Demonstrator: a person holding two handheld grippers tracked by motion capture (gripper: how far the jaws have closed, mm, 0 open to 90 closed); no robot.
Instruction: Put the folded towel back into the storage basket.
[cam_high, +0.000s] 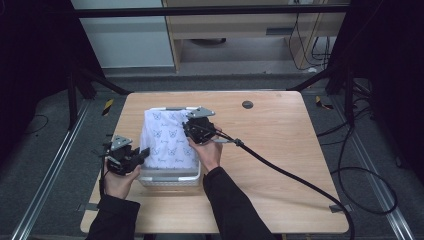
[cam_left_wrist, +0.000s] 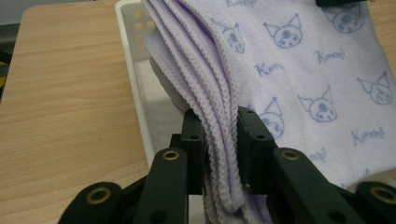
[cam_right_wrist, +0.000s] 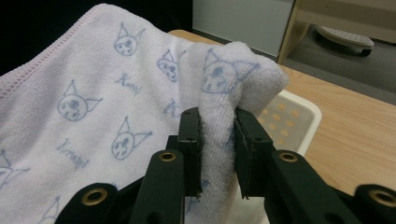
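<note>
A folded pale lilac towel (cam_high: 167, 140) printed with small cat faces is held over a white plastic basket (cam_high: 170, 178) near the table's front left. My left gripper (cam_high: 144, 155) is shut on the towel's stacked, stitched edges (cam_left_wrist: 219, 140) at its near left corner. My right gripper (cam_high: 192, 131) is shut on a bunched fold of the towel (cam_right_wrist: 219, 135) at its far right side. In the left gripper view the basket's perforated wall (cam_left_wrist: 135, 60) shows beside the hanging folds. In the right gripper view the basket's rim (cam_right_wrist: 303, 116) lies behind the cloth.
The wooden table (cam_high: 280, 150) has bare surface to the right of the basket. A thick black cable (cam_high: 295, 175) trails from the right gripper across the table to its front right corner. A small dark round insert (cam_high: 247, 104) sits near the far edge.
</note>
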